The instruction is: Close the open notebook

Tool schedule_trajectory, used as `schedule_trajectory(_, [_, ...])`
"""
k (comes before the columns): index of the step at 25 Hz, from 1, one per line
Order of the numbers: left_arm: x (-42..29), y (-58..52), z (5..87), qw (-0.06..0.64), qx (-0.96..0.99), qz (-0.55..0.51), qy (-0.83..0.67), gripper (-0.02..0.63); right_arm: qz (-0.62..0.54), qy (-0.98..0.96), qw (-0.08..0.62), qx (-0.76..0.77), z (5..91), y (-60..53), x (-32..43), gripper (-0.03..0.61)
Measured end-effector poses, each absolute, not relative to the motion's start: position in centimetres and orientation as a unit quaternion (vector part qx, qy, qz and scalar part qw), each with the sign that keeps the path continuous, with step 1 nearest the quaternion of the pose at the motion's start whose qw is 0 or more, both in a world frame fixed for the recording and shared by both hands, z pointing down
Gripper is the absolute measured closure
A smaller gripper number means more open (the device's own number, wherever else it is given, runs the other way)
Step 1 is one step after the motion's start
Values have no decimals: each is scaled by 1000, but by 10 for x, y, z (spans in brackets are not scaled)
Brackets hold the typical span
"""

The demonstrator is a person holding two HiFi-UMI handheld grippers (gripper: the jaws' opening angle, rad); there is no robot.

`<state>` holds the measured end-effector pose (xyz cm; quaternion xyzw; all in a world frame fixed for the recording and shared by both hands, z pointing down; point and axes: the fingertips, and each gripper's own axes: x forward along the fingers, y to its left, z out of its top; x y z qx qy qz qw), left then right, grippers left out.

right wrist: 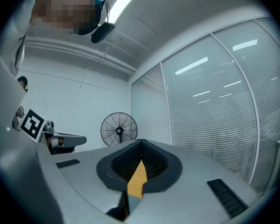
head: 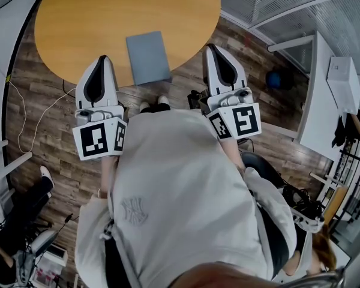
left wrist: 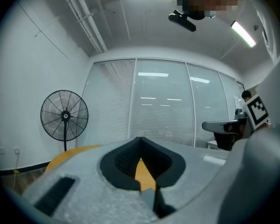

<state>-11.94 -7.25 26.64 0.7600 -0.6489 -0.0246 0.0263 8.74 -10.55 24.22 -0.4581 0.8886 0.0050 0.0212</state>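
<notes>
Two clenched grippers flank a grey notebook [head: 148, 57] on a round wooden table [head: 96, 23].
Head view: the notebook lies flat, cover up, at the table's near edge, between the left gripper [head: 101, 59] and the right gripper [head: 214, 47], touching neither. Left gripper view: jaws pressed together, nothing between them; a standing fan [left wrist: 64, 117] beyond. Right gripper view: jaws likewise closed and empty, with the orange tabletop visible below them.

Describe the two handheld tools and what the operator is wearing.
The left tool and the right tool match. Each has a white rounded shell tapering to the front and a black teardrop recess on top. Each also carries a marker cube with black-and-white square patterns at the rear. The person wears a pale grey top.
</notes>
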Motion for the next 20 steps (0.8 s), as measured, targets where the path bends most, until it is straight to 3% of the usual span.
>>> schedule_trajectory(20, [-108,-82,283,52,769,-10,-637,600,-14,887,8,-462,258,-112,92,586])
